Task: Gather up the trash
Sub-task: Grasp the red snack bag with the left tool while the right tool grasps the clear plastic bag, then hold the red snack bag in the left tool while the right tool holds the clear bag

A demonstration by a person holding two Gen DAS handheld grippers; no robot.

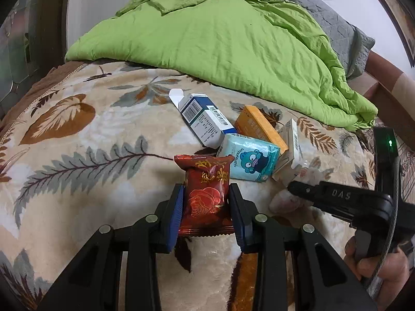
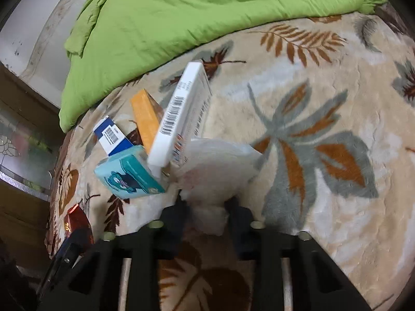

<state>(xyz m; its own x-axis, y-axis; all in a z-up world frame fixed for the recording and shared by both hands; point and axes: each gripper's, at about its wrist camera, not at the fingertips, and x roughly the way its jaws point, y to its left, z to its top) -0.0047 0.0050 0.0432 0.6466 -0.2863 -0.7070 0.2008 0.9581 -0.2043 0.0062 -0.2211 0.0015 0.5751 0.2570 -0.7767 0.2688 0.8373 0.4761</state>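
While the left gripper (image 1: 206, 207) clamps its blue pads (image 1: 175, 215) on the sides of a dark red snack packet (image 1: 206, 194), holding it just above the leaf-patterned blanket (image 1: 77, 155), the right gripper (image 2: 207, 207) has its fingers pressed in on a crumpled white plastic wrapper (image 2: 218, 171) lying on the same blanket. Just beyond the red packet a small heap of trash sits together: a light blue tissue pack (image 1: 249, 160) with a cartoon figure, a blue and white carton (image 1: 205, 119) with its flap open, an orange box (image 1: 259, 127) and a white box (image 1: 290, 147) propped on edge against the others. A rumpled green quilt (image 1: 220, 39) covers the far side of the bed. At the right edge a hand (image 1: 384, 267) grips the right tool's handle.
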